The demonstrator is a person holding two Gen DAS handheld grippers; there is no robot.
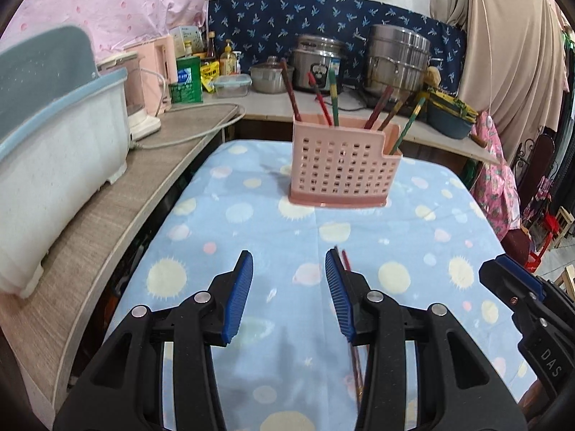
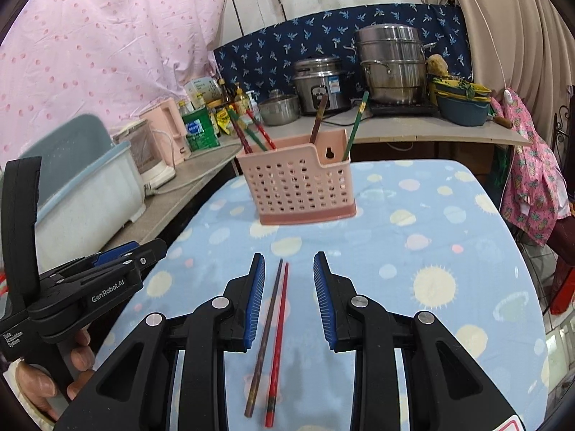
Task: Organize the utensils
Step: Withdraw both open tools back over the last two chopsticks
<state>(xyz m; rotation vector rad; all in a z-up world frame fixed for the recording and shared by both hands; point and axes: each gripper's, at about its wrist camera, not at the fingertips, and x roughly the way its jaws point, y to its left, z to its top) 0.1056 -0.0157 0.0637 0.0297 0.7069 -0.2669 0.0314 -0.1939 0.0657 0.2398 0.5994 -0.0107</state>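
While the holder stood well ahead on the cloth, each view showed as follows.

Left wrist, tool: the left gripper (image 1: 289, 294) hung above the spotted tablecloth (image 1: 251, 194) with its jaws wide apart and nothing between them.
Left wrist, holder: the pink utensil holder (image 1: 341, 165) stood upright far from the jaws, with six chopsticks leaning in it.
Left wrist, strays: thin stick tips showed just beside the right-hand finger, mostly hidden behind it (their number could not be told from there).
Right wrist, tool: the right gripper (image 2: 289, 298) was open too, gripping nothing, its pads straddling two loose sticks.
Right wrist, strays: a brown chopstick (image 2: 264, 337) and a red chopstick (image 2: 278, 341) lay side by side on the cloth, near-touching, pointing toward the holder.
Right wrist, holder count: only five sticks could be made out in the holder.
Step in hand: probably lining up to pick the last pair.
Next move: it would likely call for lowering and closing squarely on both sticks, then carrying them to the holder.
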